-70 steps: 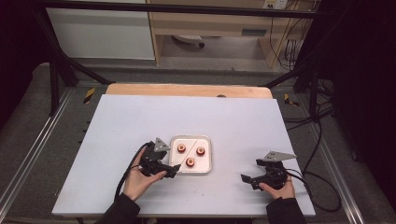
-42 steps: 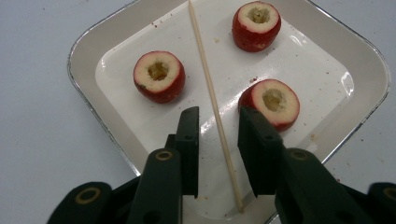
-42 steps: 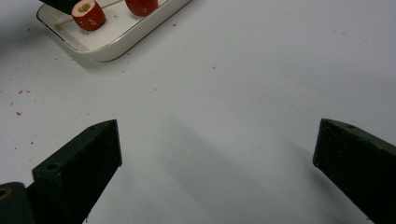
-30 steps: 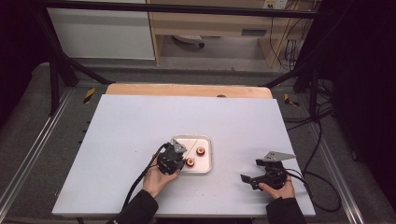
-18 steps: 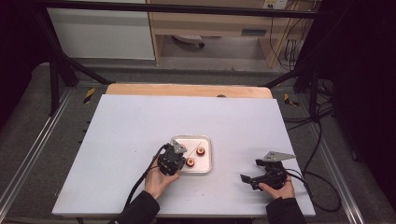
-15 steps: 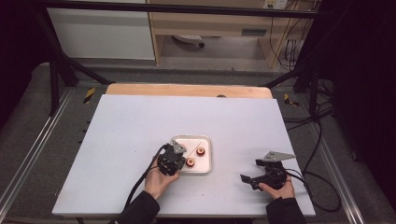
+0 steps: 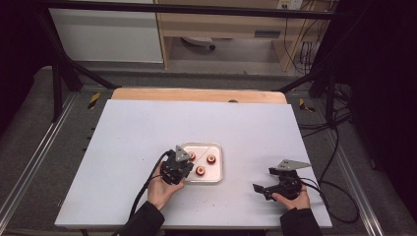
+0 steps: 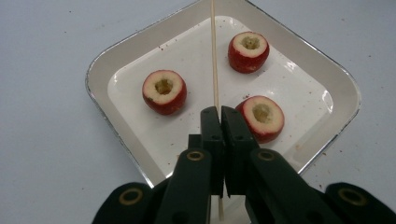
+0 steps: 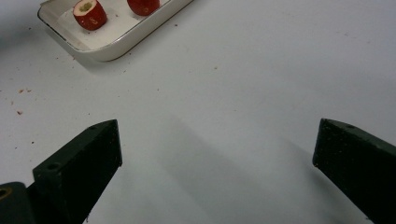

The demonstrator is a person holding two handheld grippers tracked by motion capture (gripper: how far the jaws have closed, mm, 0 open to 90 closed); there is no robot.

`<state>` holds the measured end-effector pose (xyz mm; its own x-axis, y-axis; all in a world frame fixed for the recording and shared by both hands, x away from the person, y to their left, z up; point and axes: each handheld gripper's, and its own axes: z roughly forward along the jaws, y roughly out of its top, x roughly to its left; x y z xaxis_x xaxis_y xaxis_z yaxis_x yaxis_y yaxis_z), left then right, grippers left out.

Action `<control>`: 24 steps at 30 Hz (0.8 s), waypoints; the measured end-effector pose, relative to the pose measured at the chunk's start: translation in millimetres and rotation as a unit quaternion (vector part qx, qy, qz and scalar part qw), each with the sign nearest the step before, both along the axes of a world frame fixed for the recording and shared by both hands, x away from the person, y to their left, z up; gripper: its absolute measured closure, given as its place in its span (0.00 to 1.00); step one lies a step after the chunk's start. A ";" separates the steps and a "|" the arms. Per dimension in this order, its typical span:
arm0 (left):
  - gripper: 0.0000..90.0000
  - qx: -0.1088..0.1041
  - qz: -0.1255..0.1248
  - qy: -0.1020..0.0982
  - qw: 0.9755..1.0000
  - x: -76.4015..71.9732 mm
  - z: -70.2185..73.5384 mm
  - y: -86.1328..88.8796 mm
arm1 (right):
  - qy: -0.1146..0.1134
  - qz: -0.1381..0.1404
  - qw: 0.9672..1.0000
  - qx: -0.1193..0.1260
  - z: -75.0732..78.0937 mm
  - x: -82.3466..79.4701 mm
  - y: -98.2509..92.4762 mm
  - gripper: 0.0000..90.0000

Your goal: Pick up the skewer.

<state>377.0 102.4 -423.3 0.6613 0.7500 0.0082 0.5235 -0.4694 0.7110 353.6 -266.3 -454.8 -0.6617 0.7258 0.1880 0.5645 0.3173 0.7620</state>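
Note:
A white tray (image 7: 220,173) in the middle of the table holds three cored red fruit pieces (image 8: 164,91) (image 8: 248,45) (image 8: 263,117). A thin wooden skewer (image 8: 214,56) runs across the tray between them. My left gripper (image 8: 219,112) is shut on the near end of that skewer. In the high view the left gripper (image 7: 183,164) hangs over the tray's left edge. My right gripper (image 7: 260,189) rests low at the front right of the table, jaws wide apart. Between its jaws, the right gripper (image 9: 217,140) has only bare table.
The tray (image 9: 116,44) lies up and to the left of the right gripper, with two fruit pieces (image 9: 90,14) (image 9: 142,5) showing. Small crumbs dot the white table (image 7: 147,132) near the tray. A wooden strip (image 7: 196,94) lines the far edge.
The left hand has moved right from beside the tray to its left edge, then stayed there. The right hand has not moved.

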 end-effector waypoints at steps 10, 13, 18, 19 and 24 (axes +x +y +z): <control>0.99 0.009 -0.030 0.008 0.999 -3.8 8.4 4.8 | -0.015 0.014 0.999 -0.027 5.4 0.6 10.0 0.01; 0.99 0.011 -0.043 0.005 0.999 -5.9 13.1 5.0 | -0.021 0.014 0.999 -0.041 8.1 0.5 15.8 0.01; 0.99 0.011 -0.056 0.004 0.998 -8.1 17.7 4.8 | -0.033 0.027 0.997 -0.068 12.6 0.0 25.6 0.01; 0.99 0.012 -0.058 0.005 0.998 -8.8 18.6 4.6 | -0.042 0.033 0.995 -0.079 14.6 -0.1 30.3 0.02; 0.99 0.019 -0.076 0.005 0.997 -12.0 23.2 1.4 | -0.067 0.049 0.991 -0.106 21.3 -1.5 41.4 0.03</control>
